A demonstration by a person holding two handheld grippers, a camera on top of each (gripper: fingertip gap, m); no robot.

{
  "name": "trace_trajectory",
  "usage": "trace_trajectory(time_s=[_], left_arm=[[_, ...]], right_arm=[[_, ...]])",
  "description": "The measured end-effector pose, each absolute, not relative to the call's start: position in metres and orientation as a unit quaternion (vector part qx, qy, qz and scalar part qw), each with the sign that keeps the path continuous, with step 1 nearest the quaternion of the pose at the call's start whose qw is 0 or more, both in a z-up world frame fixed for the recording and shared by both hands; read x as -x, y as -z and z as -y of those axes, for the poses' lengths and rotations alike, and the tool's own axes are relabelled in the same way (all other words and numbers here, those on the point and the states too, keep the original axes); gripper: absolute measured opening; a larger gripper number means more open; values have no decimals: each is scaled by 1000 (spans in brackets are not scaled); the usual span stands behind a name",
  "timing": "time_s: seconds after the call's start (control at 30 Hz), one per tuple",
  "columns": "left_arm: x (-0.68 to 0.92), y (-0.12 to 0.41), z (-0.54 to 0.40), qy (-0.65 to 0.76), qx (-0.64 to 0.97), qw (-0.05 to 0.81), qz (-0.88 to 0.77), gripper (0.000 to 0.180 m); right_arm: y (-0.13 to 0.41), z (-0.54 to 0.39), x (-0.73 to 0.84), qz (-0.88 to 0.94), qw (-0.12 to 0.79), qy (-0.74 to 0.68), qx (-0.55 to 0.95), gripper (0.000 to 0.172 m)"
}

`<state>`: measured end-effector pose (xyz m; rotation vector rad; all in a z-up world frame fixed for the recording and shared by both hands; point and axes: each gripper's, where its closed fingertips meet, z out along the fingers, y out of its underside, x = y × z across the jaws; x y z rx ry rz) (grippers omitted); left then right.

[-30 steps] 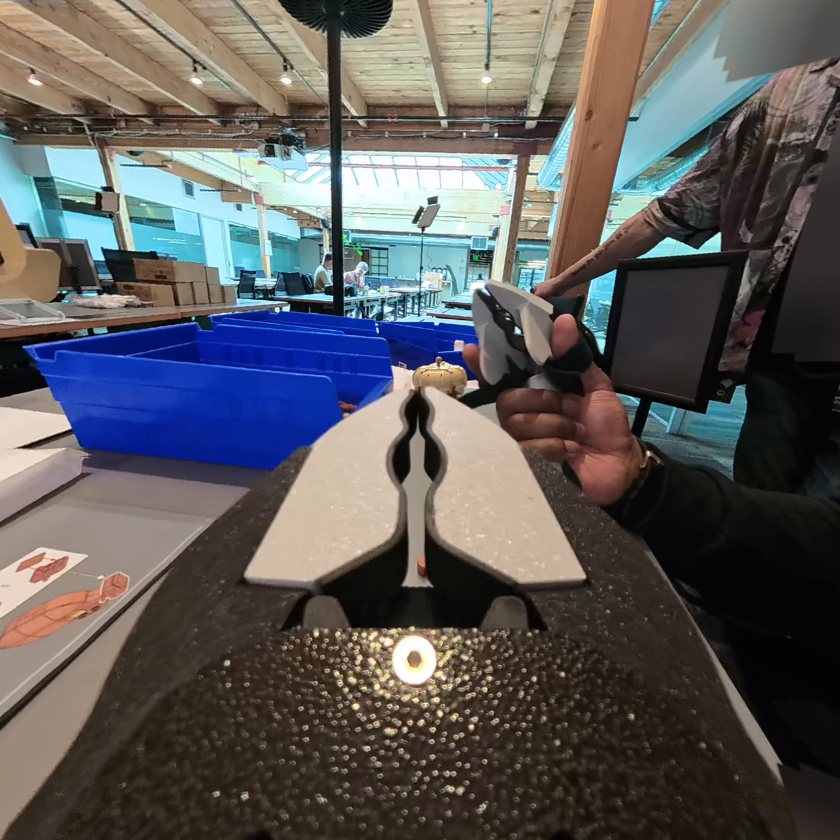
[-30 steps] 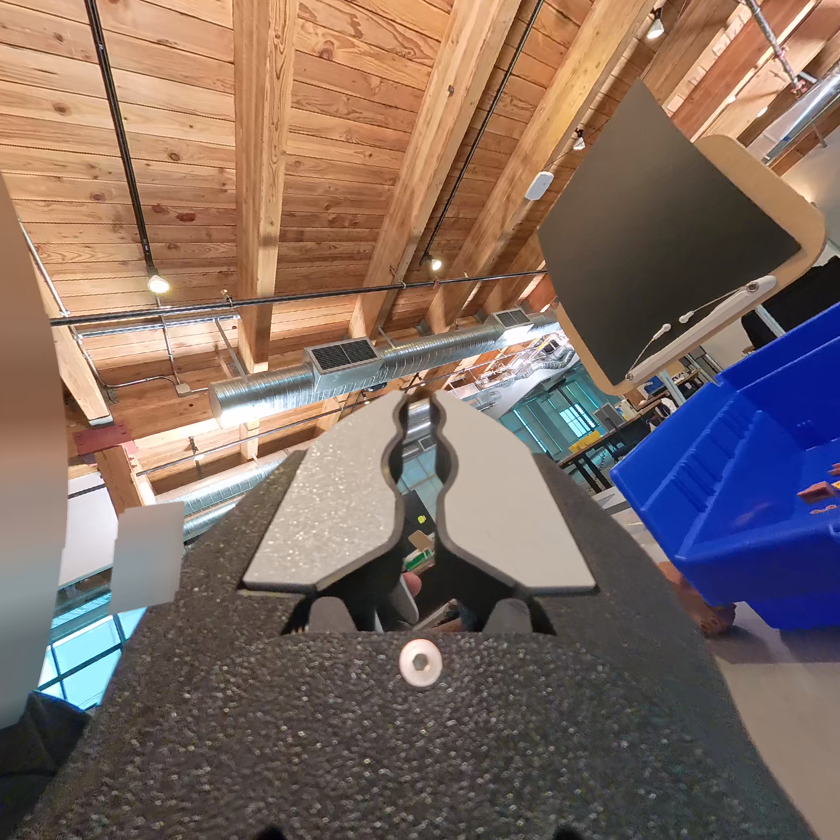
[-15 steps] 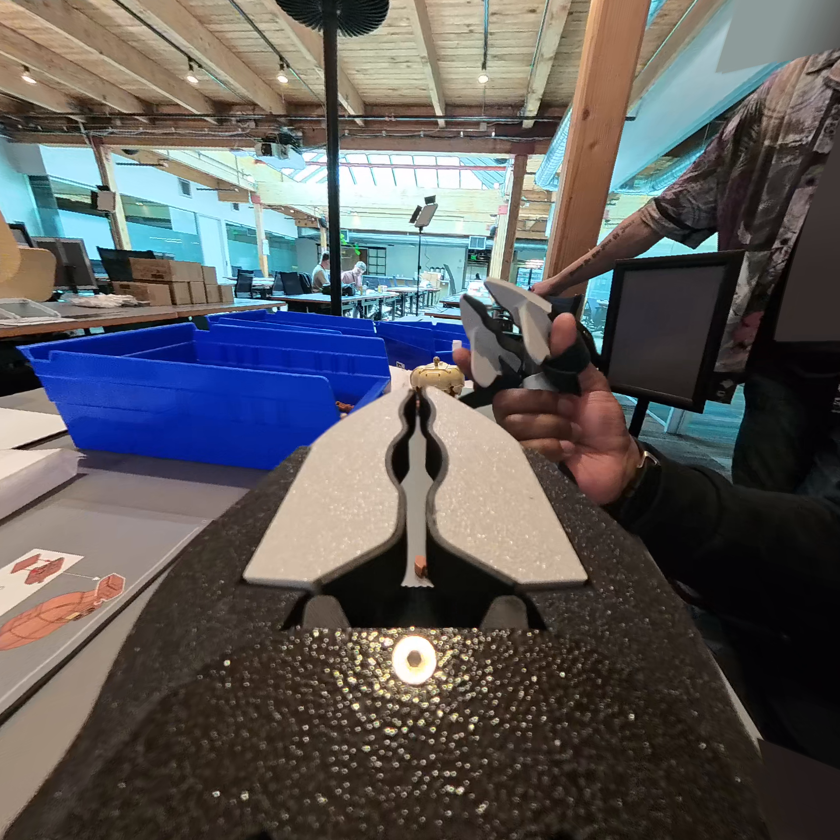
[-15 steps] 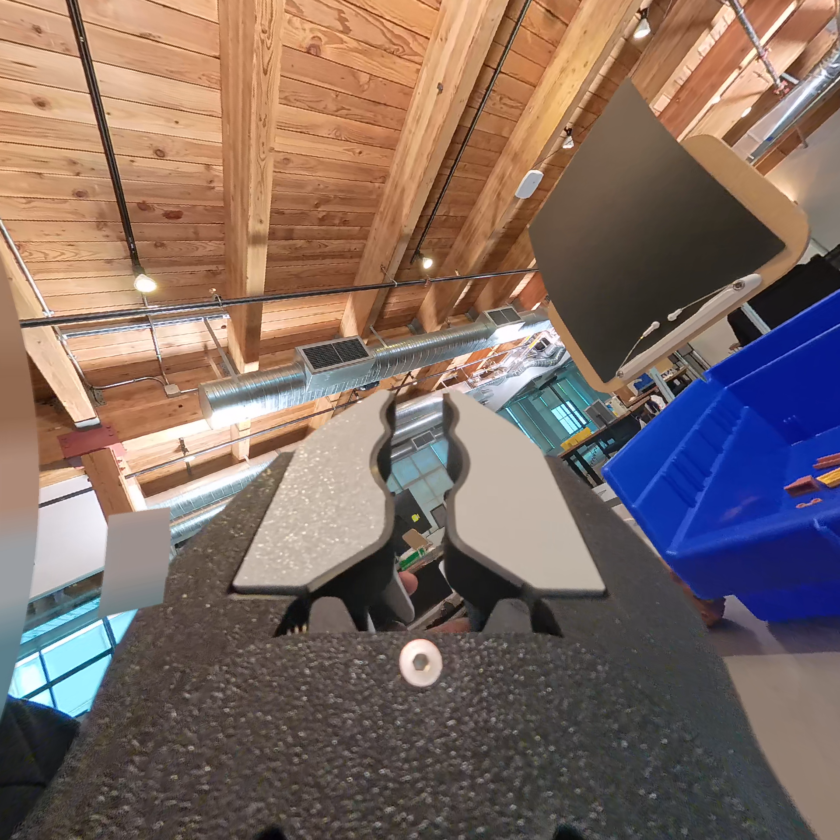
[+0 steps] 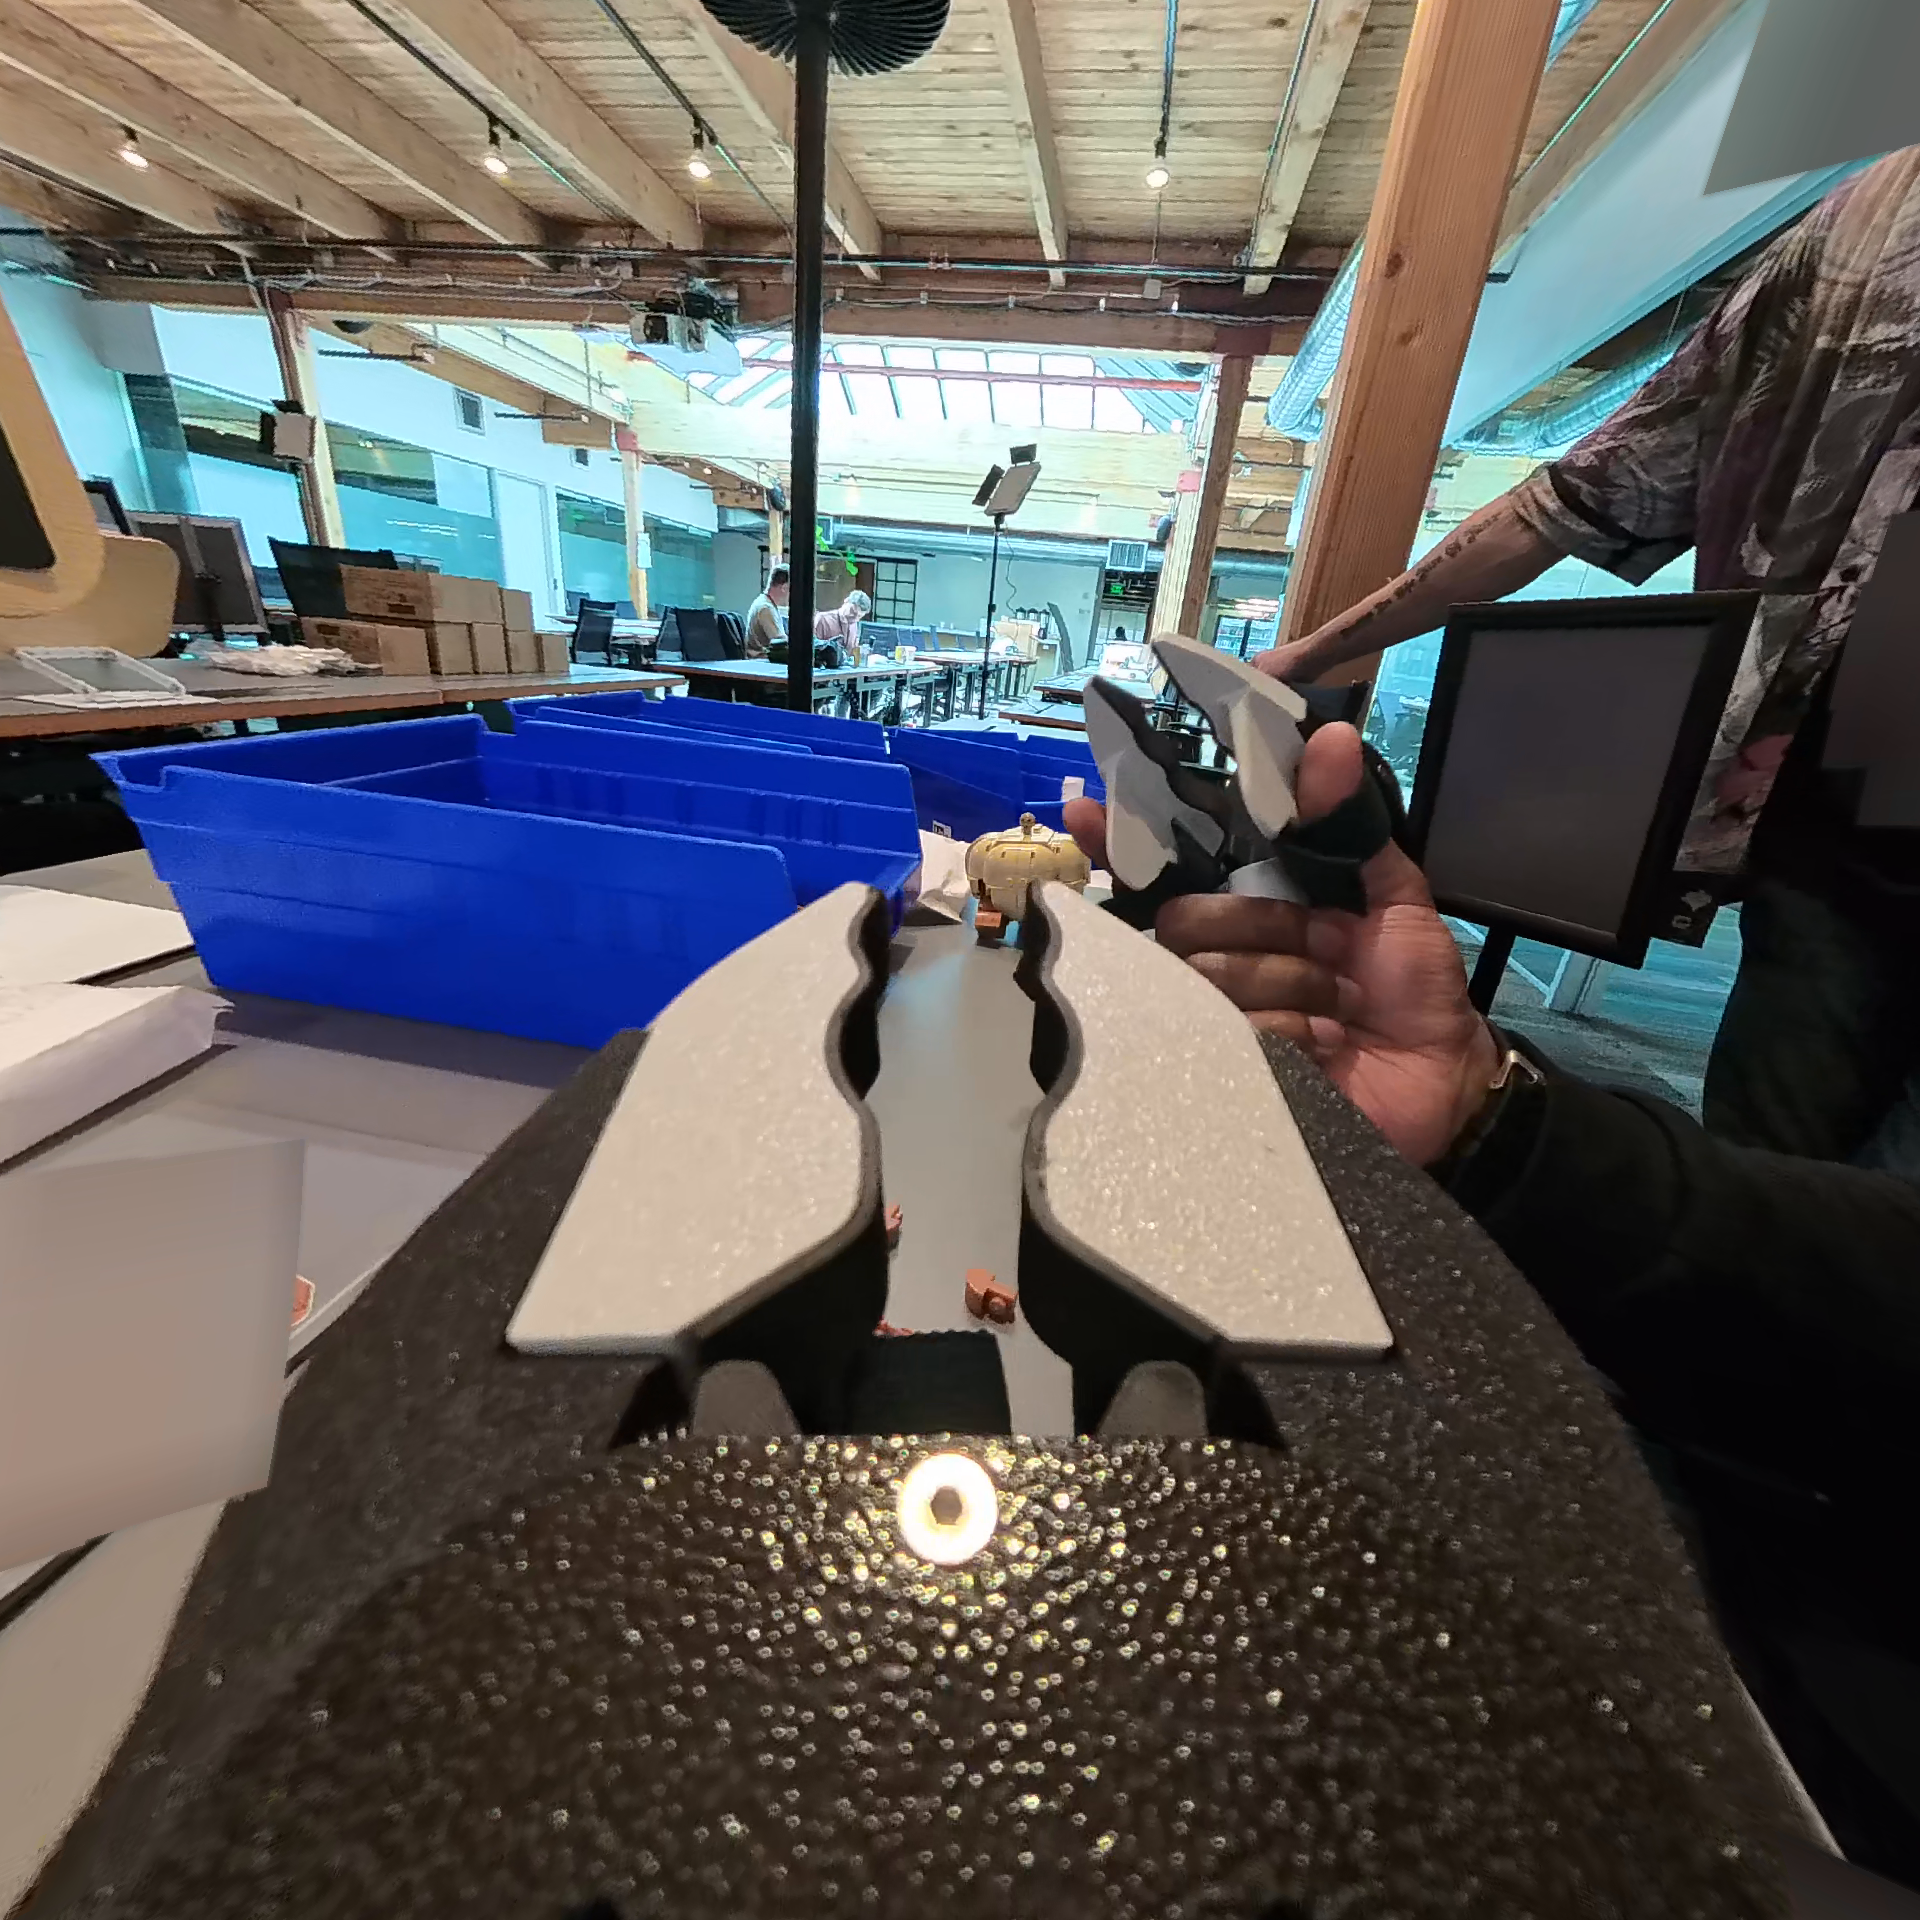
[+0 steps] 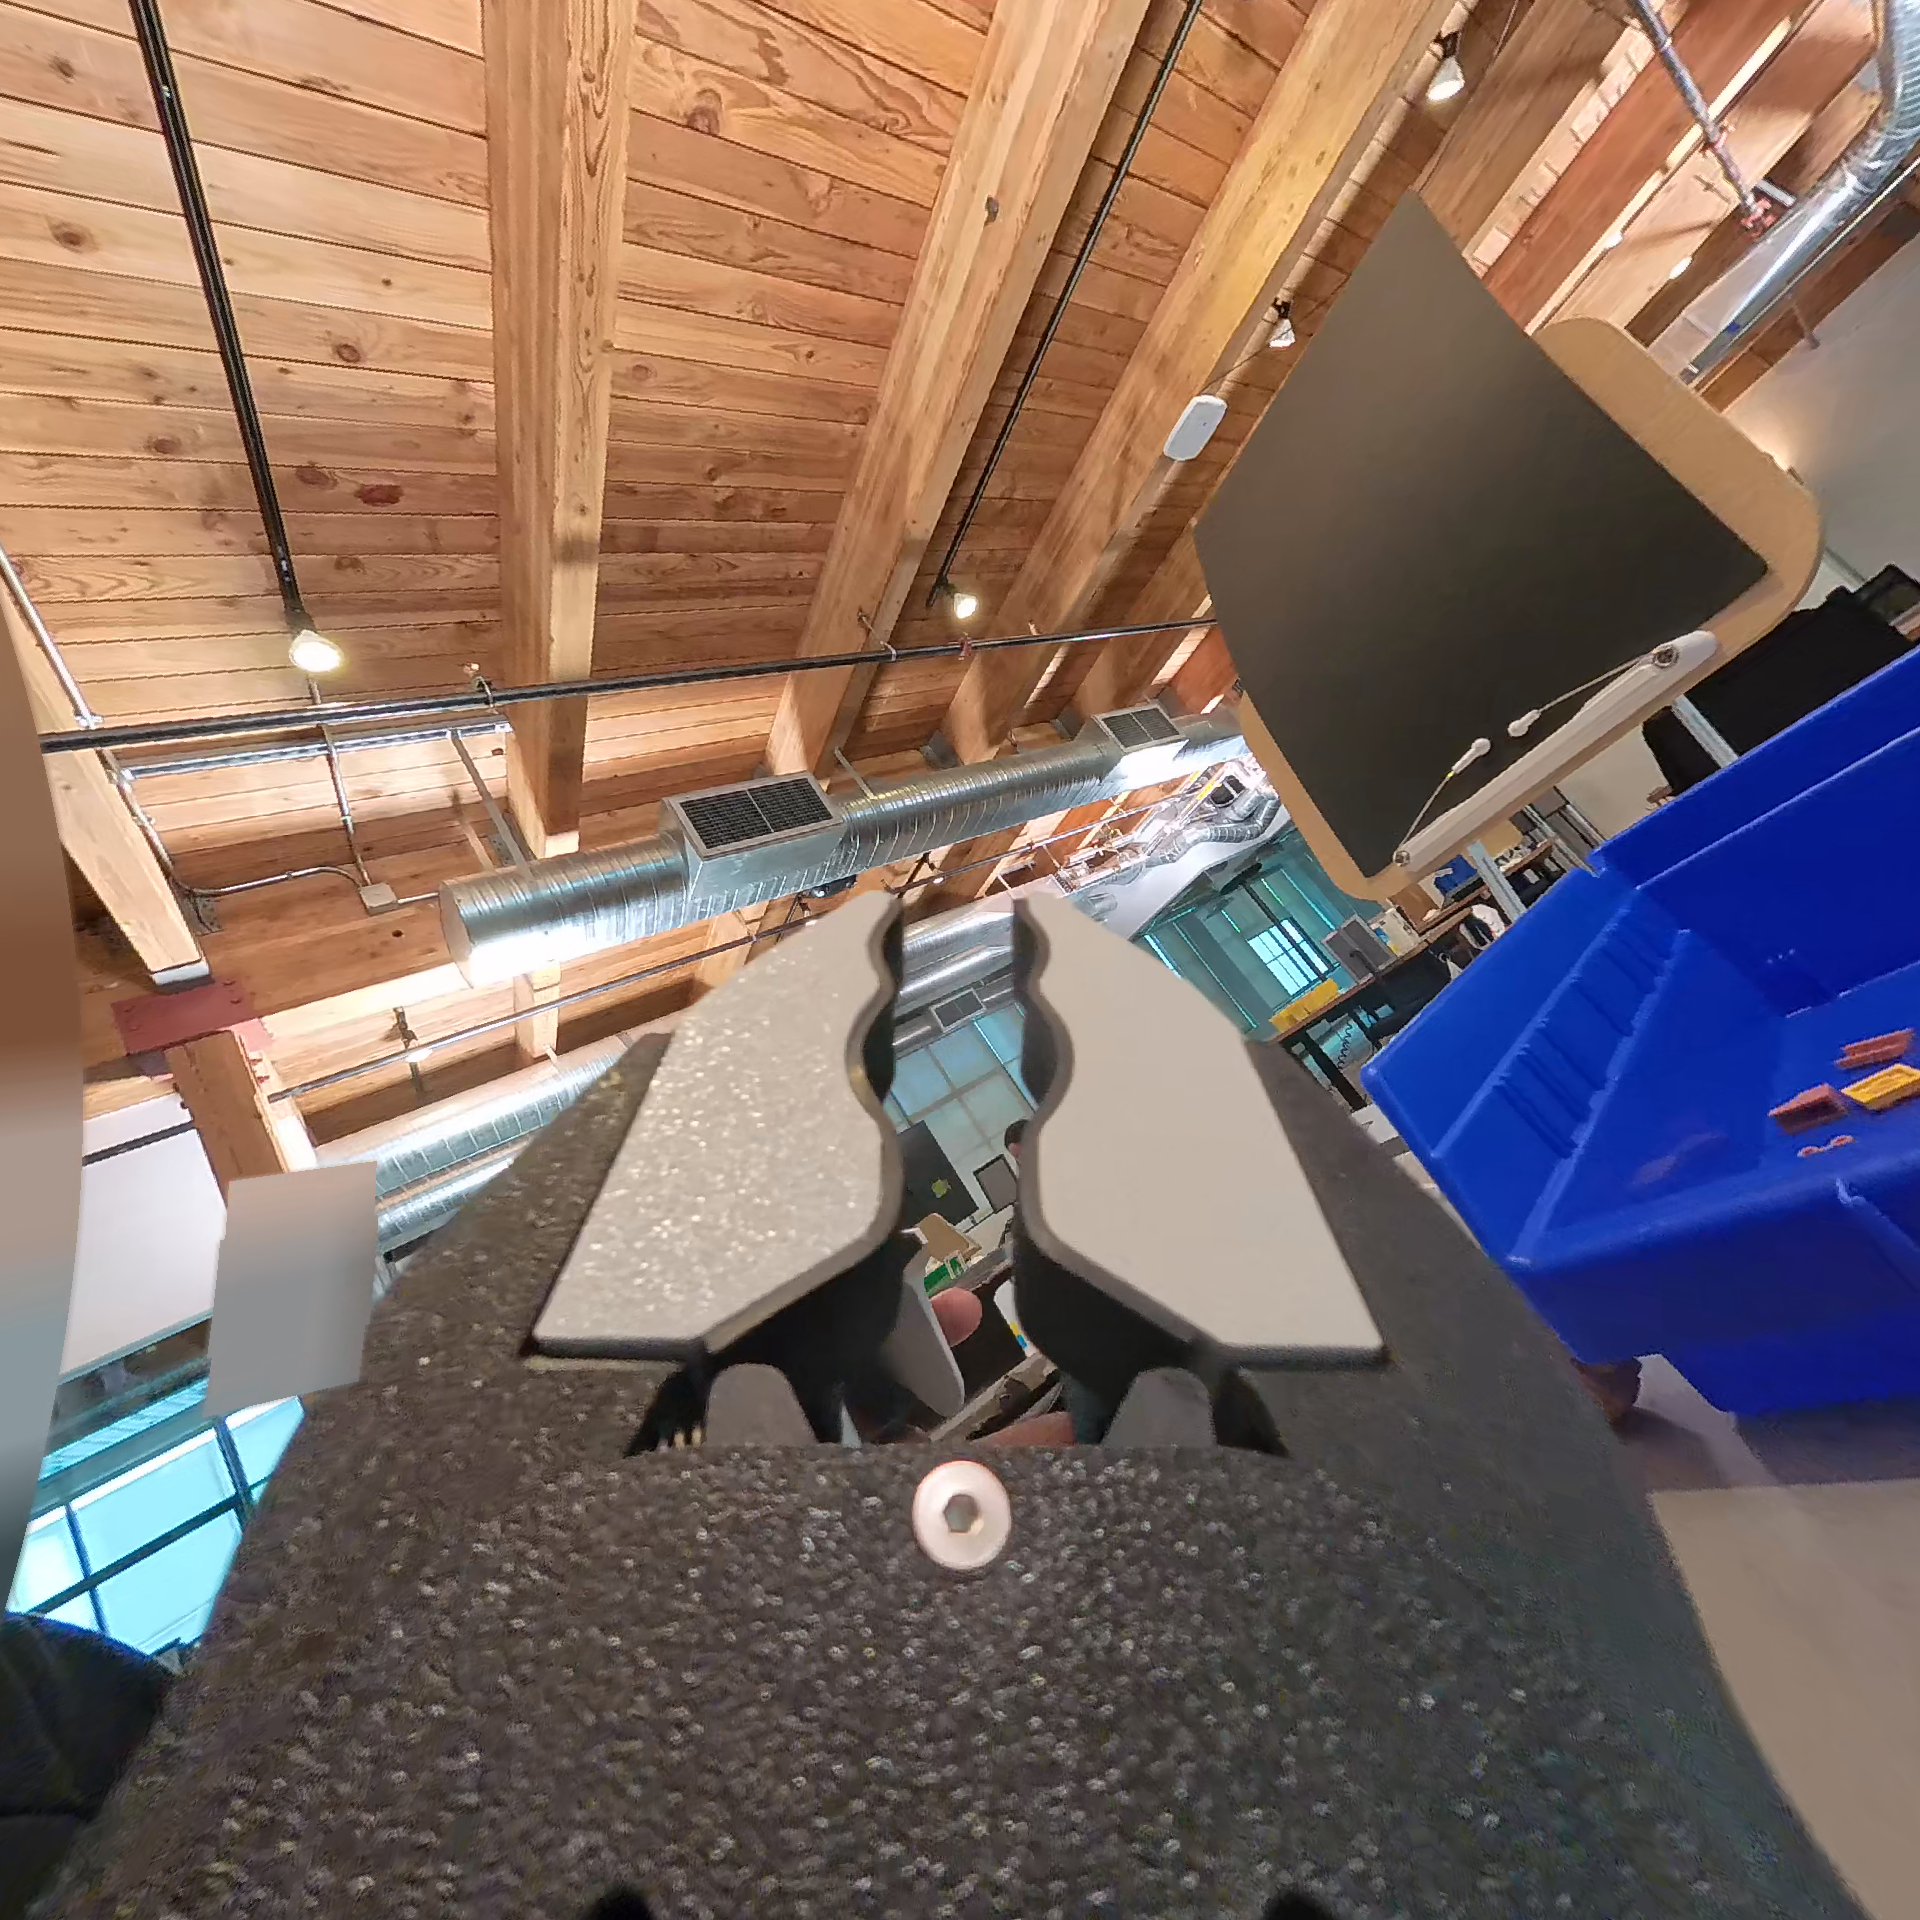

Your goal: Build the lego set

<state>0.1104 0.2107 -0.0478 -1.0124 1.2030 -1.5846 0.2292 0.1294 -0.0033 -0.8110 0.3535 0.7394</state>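
Your left gripper (image 5: pixel 951 914) is spread, empty, w/ small tan domed brick model (image 5: pixel 1023 857) just ahead on grey bench (image 5: pixel 416 1122); right gripper (image 6: pixel 956 925) spread, empty, tilted at ceiling. Go in level.

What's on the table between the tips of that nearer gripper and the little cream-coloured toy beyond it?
Only bare grey table, seen in the left wrist view. The open left gripper holds nothing; the toy stands just past its tips.

Small tan domed object (image 5: pixel 1023 857) on the worktop (image 5: pixel 951 1049): right side hidden behind a fingertip (image 5: pixel 1060 914) of the left hand-held gripper (image 5: pixel 954 914), too small to identify. Brown bits (image 5: pixel 987 1296) between the fingers partly covered. Blue bin (image 6: pixel 1683 1122) cut off at the right edge; small pieces (image 6: pixel 1813 1107) inside too small to tell. Standing person's shirt (image 5: pixel 1808 436) runs out of frame.
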Motion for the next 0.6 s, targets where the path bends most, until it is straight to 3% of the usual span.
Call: trace_trajectory(time_s=[0.07,0.1,0.17,0.27,0.4,0.6], left_arm=[[-110,47,-210,638,405,440,-485,19],[-108,47,-208,639,396,440,-490,8],[-108,46,-206,639,393,438,-494,6],[-110,47,-209,638,404,441,-485,21],[-109,47,-208,640,400,436,-490,13],[-111,48,-211,634,409,443,-484,26]], right_arm=[[3,-129,-229,-164,841,-346,382,1],[4,-130,-229,-166,840,-345,386,0],[4,-130,-229,-166,838,-348,386,6],[5,-131,-230,-172,836,-350,387,18],[4,-130,-229,-165,839,-345,387,6],[6,-133,-231,-174,838,-330,397,24]])
